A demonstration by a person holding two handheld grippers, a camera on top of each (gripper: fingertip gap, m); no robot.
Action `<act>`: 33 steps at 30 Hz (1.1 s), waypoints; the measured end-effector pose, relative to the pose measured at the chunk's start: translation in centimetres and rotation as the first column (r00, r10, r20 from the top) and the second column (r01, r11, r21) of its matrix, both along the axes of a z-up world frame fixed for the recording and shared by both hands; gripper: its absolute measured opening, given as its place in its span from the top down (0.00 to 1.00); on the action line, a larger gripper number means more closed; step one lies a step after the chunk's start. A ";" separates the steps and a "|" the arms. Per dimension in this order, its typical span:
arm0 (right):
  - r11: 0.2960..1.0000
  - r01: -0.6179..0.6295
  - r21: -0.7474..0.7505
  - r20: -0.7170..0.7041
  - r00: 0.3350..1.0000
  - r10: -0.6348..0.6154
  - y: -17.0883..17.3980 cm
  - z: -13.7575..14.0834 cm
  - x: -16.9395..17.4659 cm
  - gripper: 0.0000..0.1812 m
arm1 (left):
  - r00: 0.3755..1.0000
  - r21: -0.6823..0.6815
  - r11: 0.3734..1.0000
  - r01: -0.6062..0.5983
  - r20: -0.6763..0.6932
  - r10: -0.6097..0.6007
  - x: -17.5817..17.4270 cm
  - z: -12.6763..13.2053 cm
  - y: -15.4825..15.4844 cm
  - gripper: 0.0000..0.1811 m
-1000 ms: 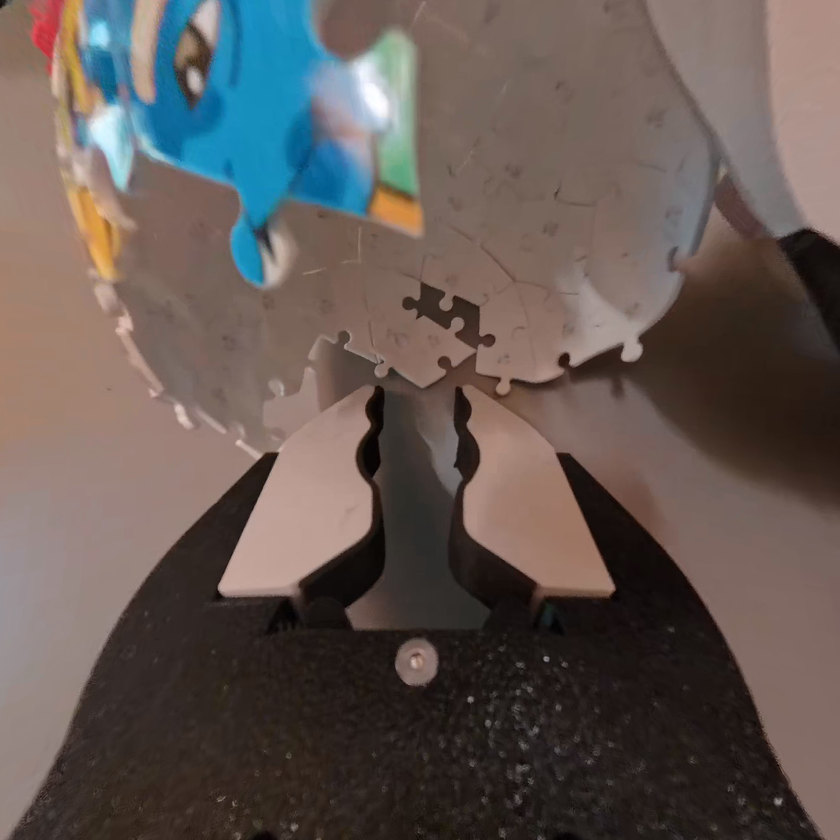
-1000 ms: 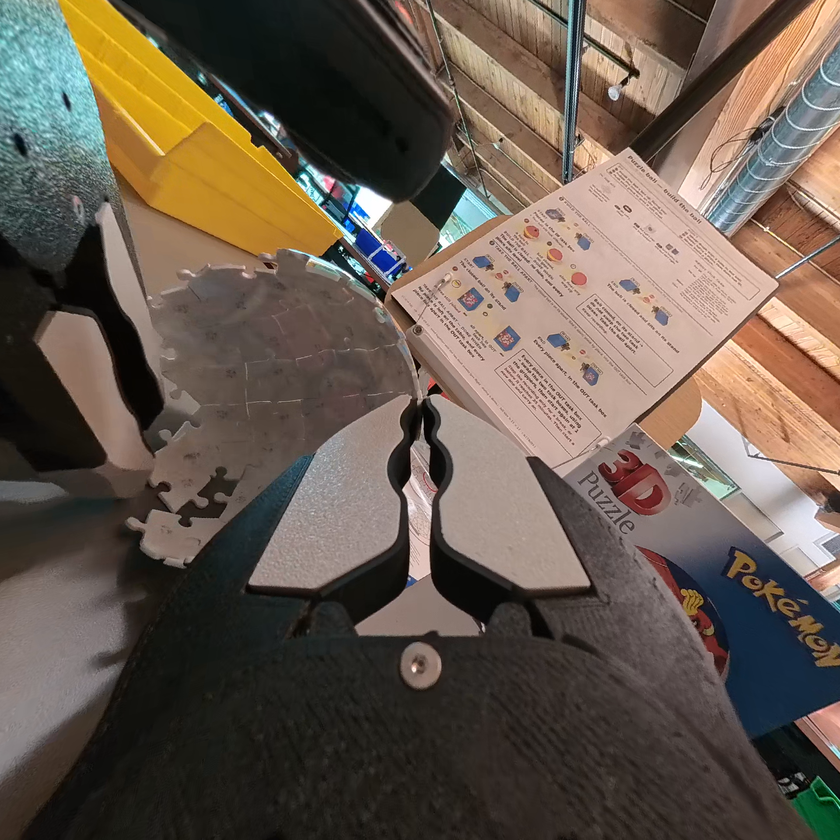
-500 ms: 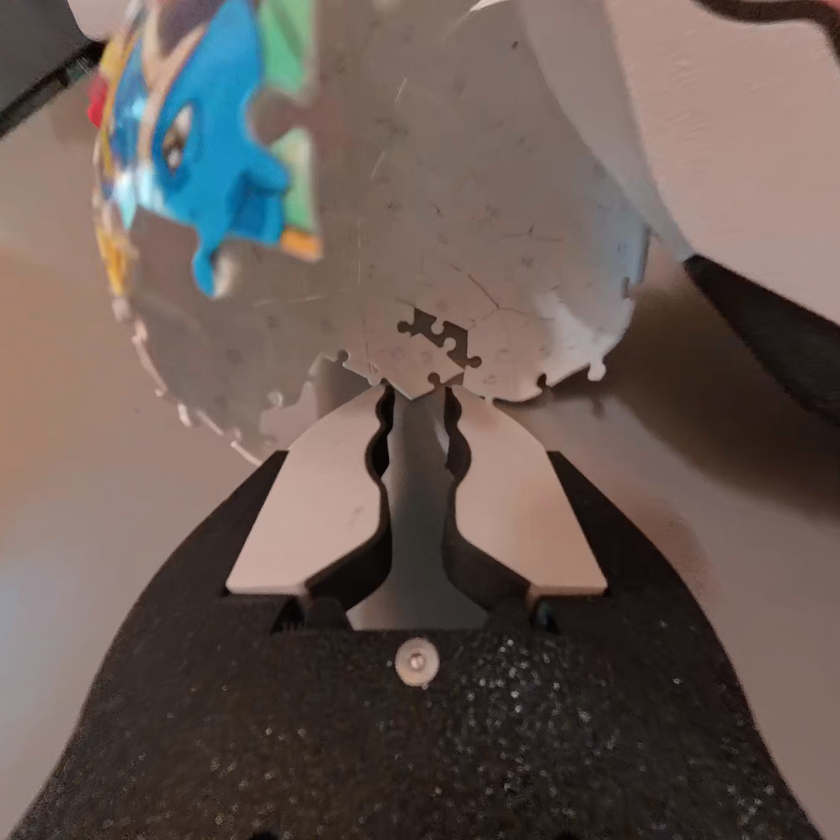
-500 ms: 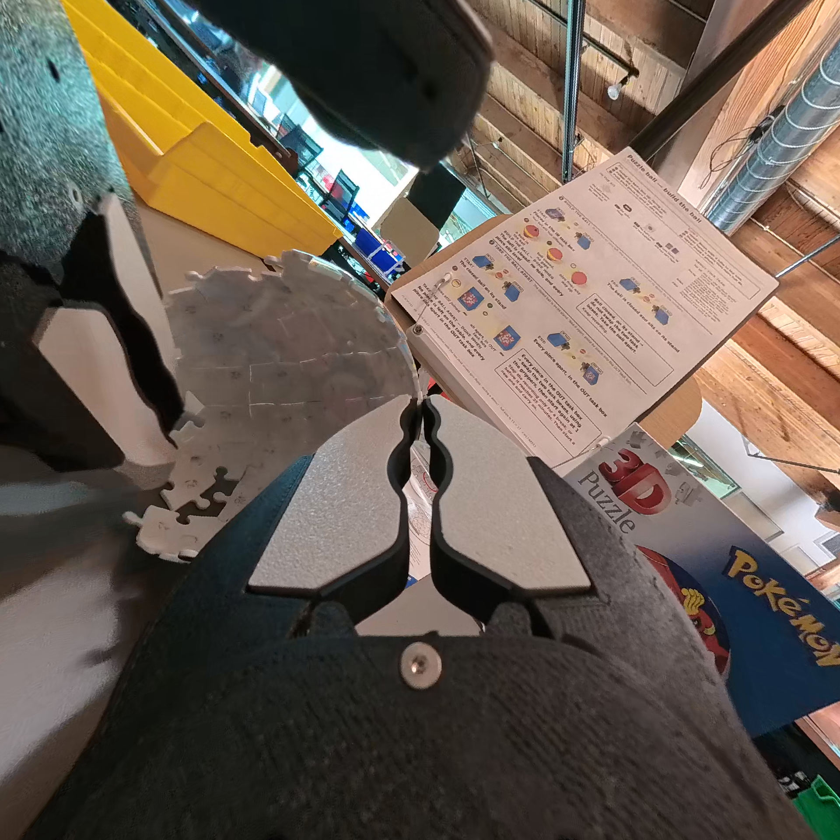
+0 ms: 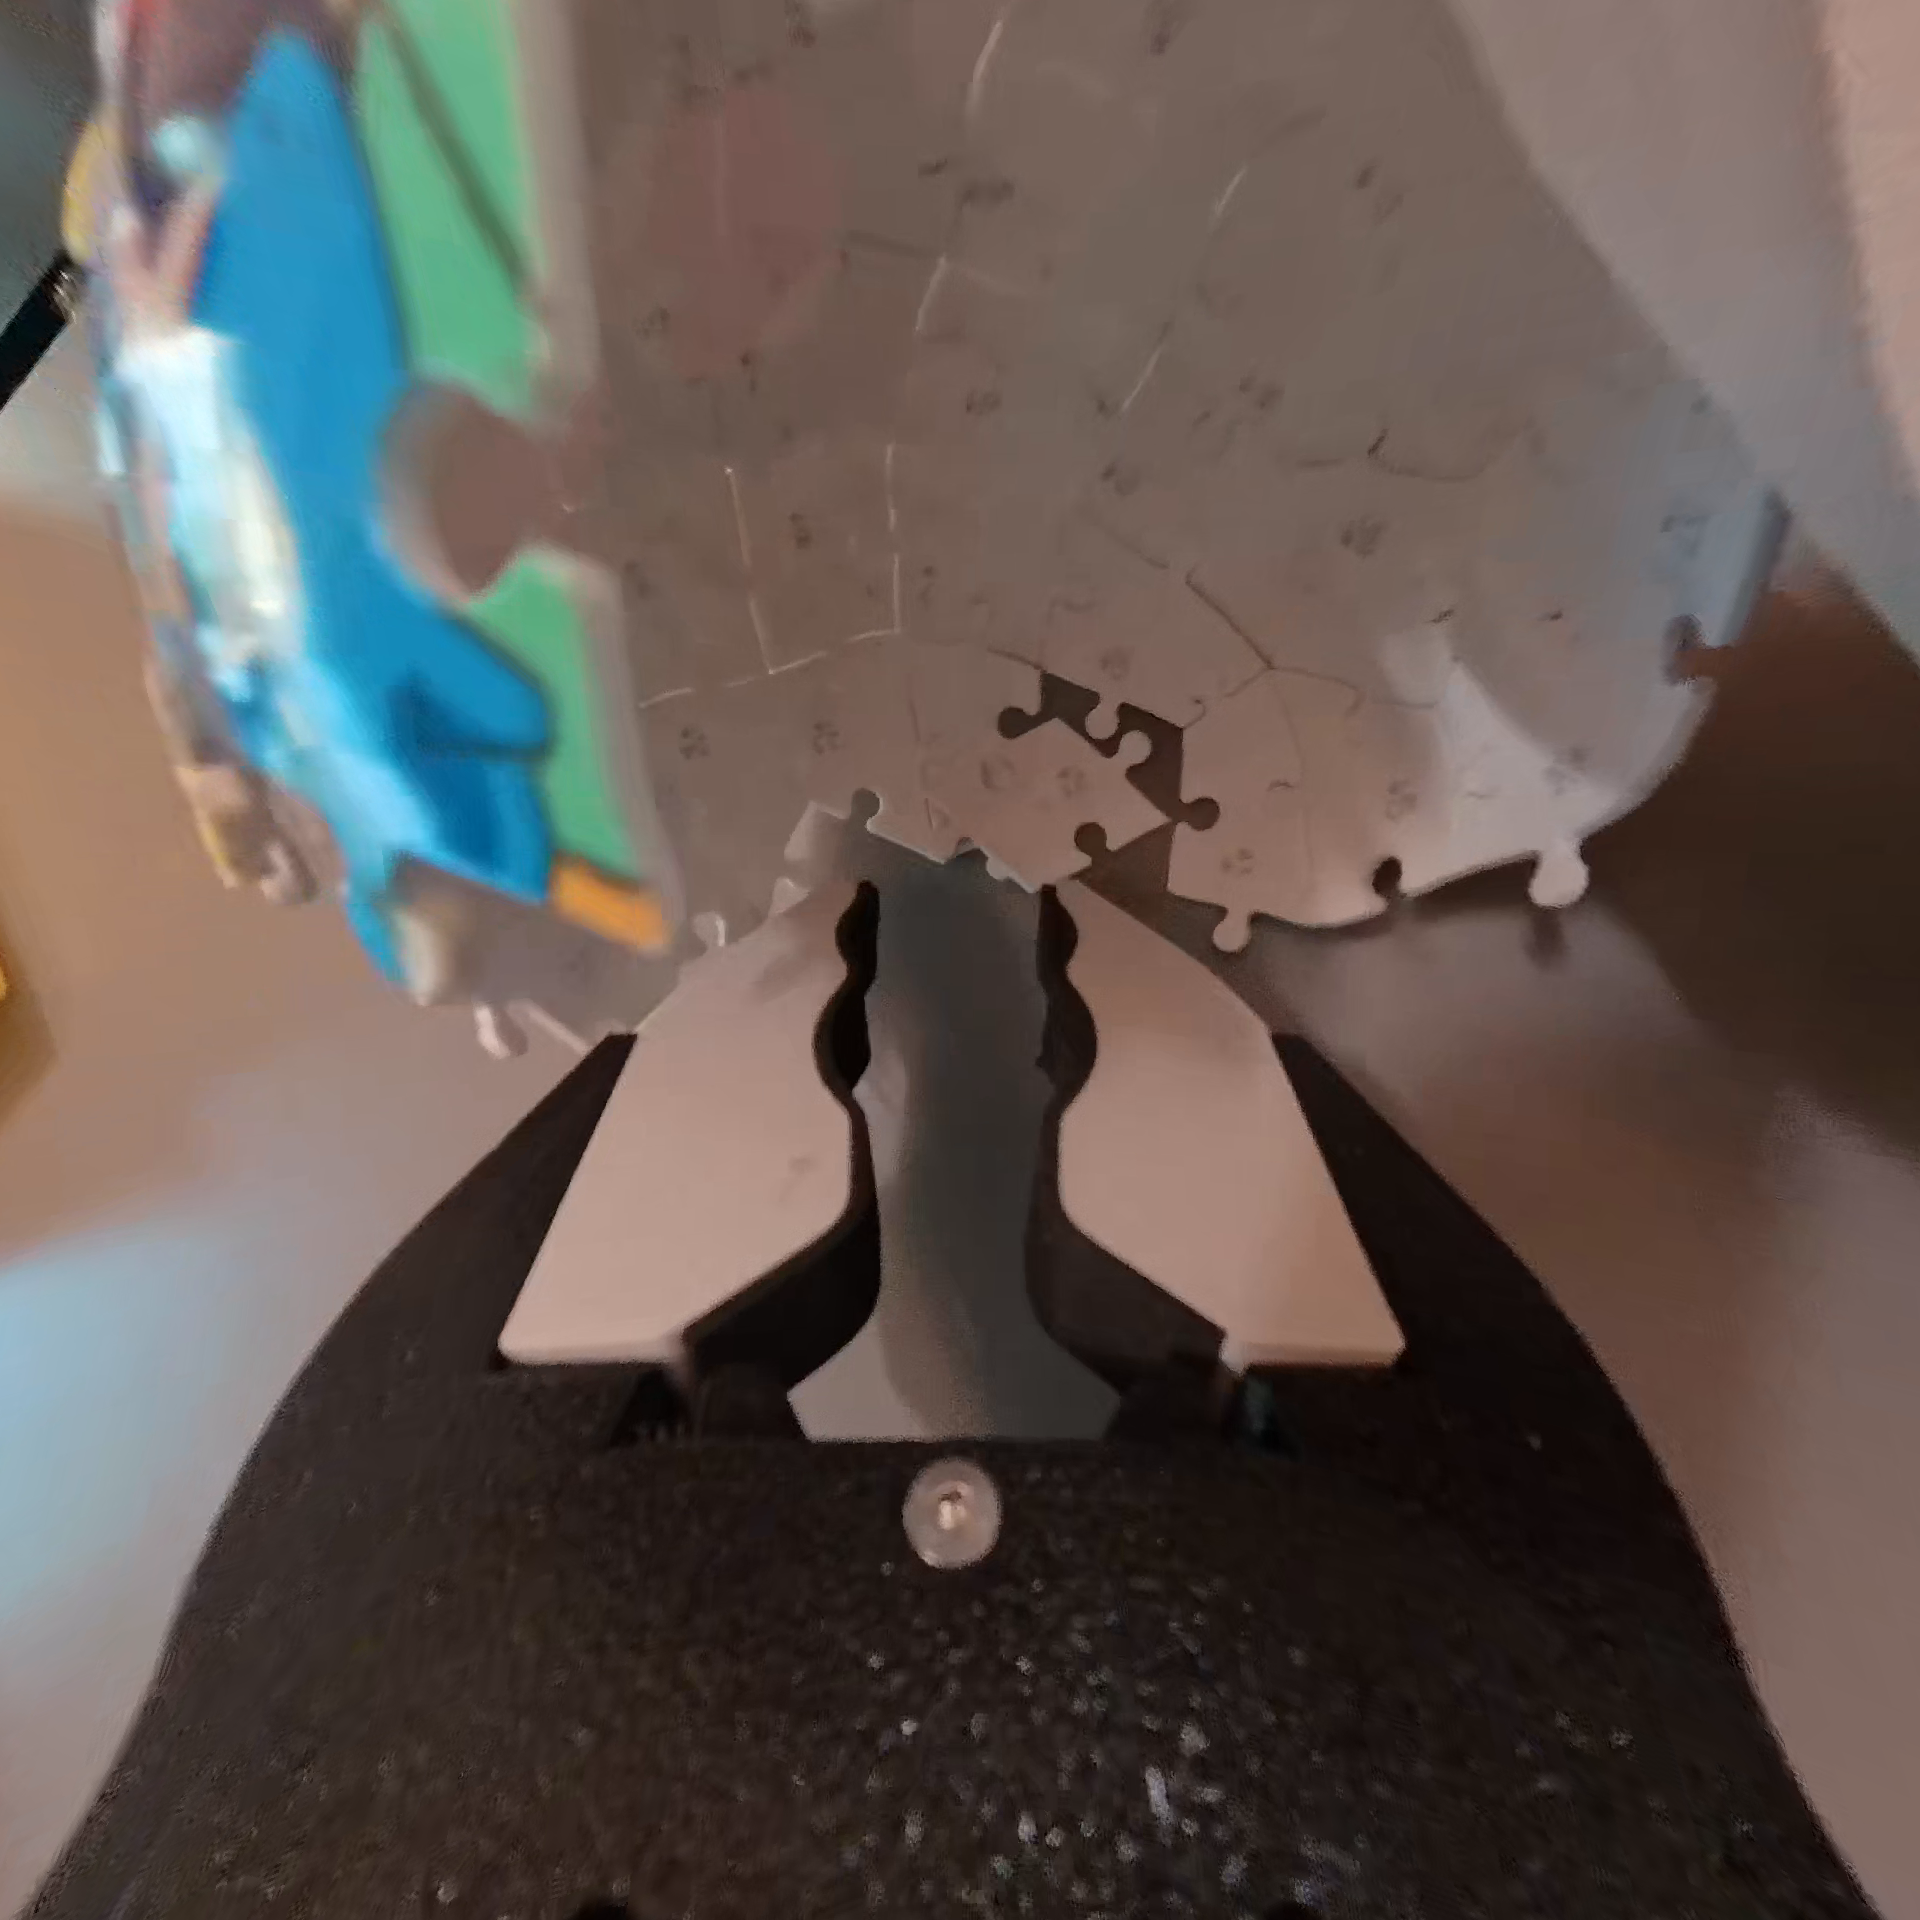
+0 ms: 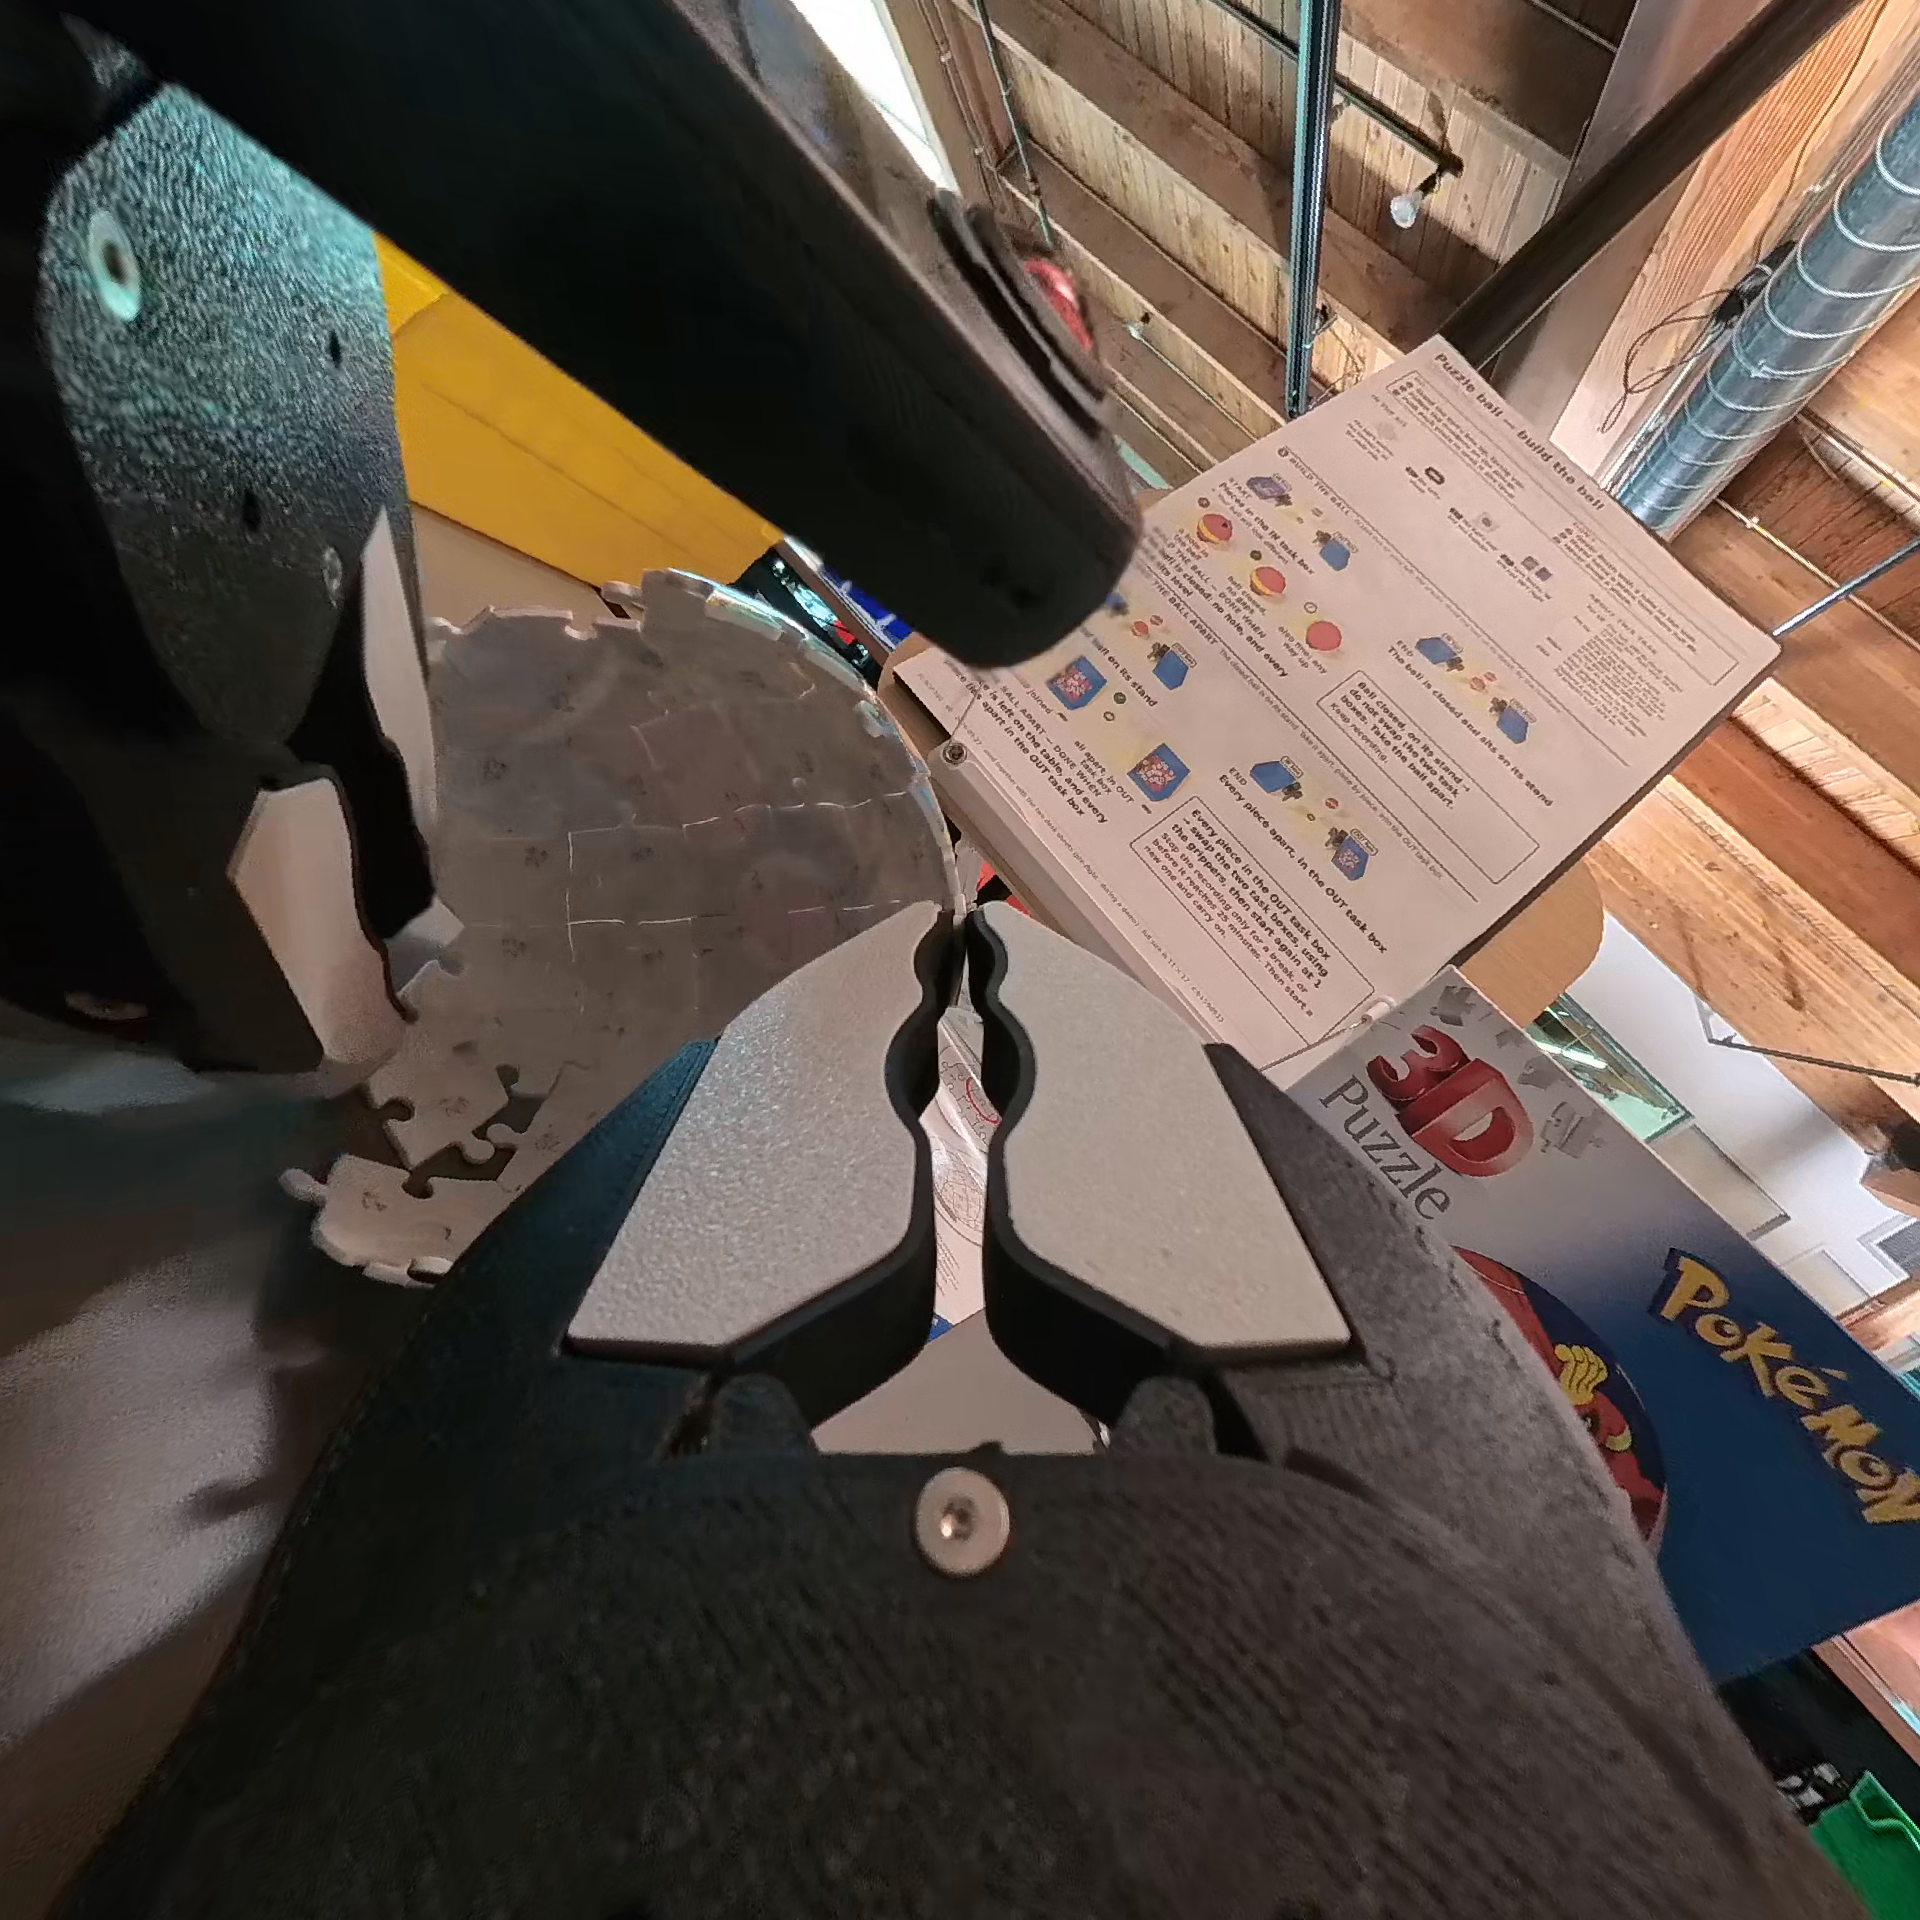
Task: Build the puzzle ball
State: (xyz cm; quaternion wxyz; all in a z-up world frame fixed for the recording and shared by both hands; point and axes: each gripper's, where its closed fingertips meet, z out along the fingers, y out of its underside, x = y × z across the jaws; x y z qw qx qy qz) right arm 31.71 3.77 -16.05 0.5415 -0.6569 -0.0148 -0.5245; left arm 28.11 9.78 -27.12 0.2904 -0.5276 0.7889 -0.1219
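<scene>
The half-built puzzle ball is a curved shell: white inside, with a blue and green printed side at the left. My right gripper is shut on the shell's rim and holds it up. My left gripper has its jaws a narrow gap apart, with the tips against the lower edge of a loose white piece. That piece sits by a gap in the shell's bottom edge. In the right wrist view the left gripper's fingers touch that piece.
Yellow bins stand behind the shell. An instruction sheet on a tilted board and a blue puzzle box are to the right. The grey table lies below. A green bin corner is at the lower right. The gap from one gripper's tips to the other's is roughly 12 cm.
The left gripper has moved closer to the shell, which now fills more of its view. Its jaws narrowed slightly, then widened again. The right gripper has kept its hold on the rim.
</scene>
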 end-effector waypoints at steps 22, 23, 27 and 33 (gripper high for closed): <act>1.000 0.001 0.001 -0.002 1.000 -0.001 0.0 0.0 0.1 0.99 | 0.986 -0.054 0.985 0.162 -0.021 -0.163 0.9 -0.4 -2.5 0.94; 1.000 0.001 0.002 -0.002 1.000 -0.001 0.0 0.0 0.0 0.99 | 0.984 -0.043 0.983 0.176 -0.031 -0.177 0.6 -0.4 -2.3 0.93; 1.000 0.000 0.001 0.000 1.000 0.000 0.0 0.0 0.0 0.99 | 0.978 -0.058 0.978 0.200 -0.049 -0.203 -0.8 -0.1 -1.8 0.89; 1.000 0.000 0.001 0.002 1.000 0.000 0.0 0.0 0.0 0.99 | 0.998 -0.119 0.991 0.060 -0.005 -0.061 -2.2 0.7 0.0 0.86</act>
